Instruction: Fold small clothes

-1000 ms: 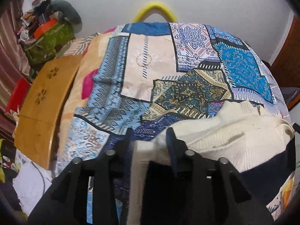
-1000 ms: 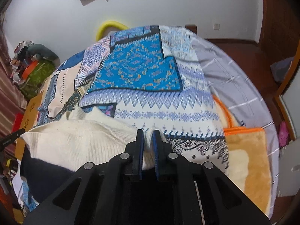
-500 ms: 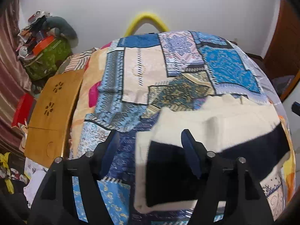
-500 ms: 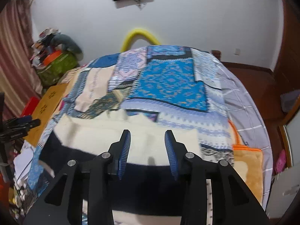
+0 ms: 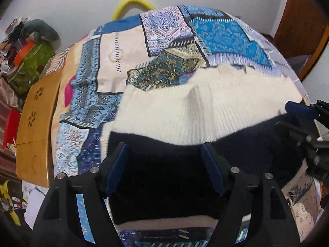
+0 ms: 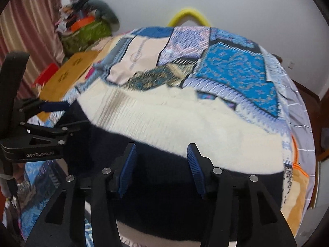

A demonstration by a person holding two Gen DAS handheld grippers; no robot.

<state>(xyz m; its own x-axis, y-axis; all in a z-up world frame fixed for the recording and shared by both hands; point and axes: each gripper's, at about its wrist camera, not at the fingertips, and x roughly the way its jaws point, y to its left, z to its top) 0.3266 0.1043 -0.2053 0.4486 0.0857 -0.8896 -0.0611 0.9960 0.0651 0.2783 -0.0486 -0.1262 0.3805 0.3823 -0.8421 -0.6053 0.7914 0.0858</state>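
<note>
Across the lower half of both wrist views, the cream-and-navy knit garment [image 5: 197,111] lies folded on the patchwork bedspread [image 5: 123,47], its long axis running left to right across the frame, cream band toward the top, navy band toward the bottom. The left gripper [image 5: 164,168] hovers over the navy part with its 2 jaws wide apart, gripping nothing. The right gripper [image 6: 161,168] is likewise spread over the navy band. Each gripper shows at the other view's edge.

White wall [image 5: 72,4] far; patchwork-covered bed [image 5: 216,33]; wooden board [image 5: 37,123] left; brown door [image 5: 298,20] right.
</note>
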